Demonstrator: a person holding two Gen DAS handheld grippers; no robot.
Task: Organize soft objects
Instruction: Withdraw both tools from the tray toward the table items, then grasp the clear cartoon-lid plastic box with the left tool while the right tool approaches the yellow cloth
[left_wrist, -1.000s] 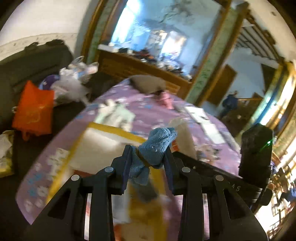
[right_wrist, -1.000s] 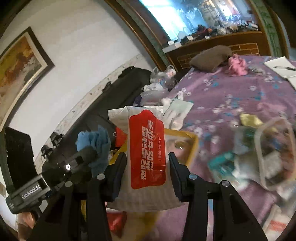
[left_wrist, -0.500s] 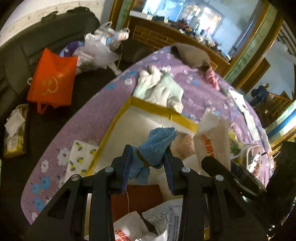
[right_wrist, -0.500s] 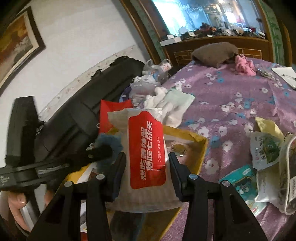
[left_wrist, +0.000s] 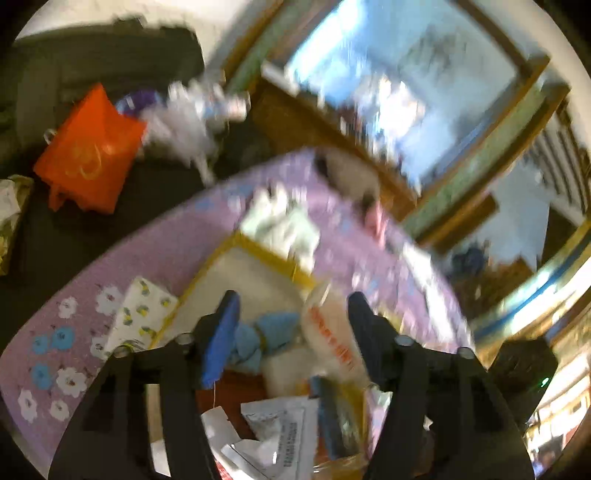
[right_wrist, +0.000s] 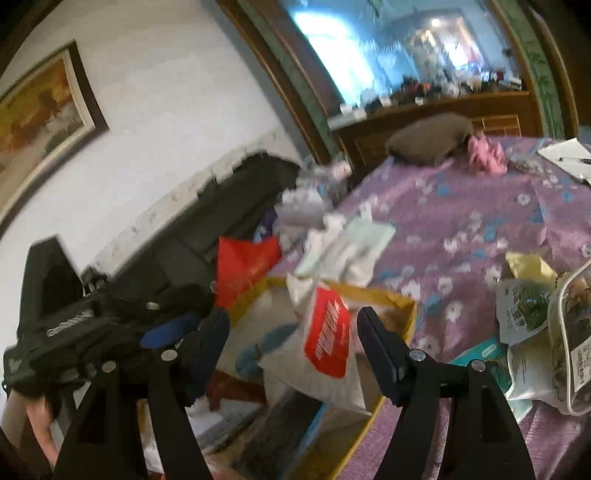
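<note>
Home, lived-in rm: floral tablecloth (right_wrist: 480, 206), framed painting (right_wrist: 40, 114), wood-framed mirror (right_wrist: 399, 48).

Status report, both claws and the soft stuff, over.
Both claws just opened: left claw, right claw. Blue cloth and wipes pack released over yellow box. Box crowded.

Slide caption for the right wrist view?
Right gripper, just opened, drops red-labelled white wipes pack over yellow-rimmed cardboard box.
</note>
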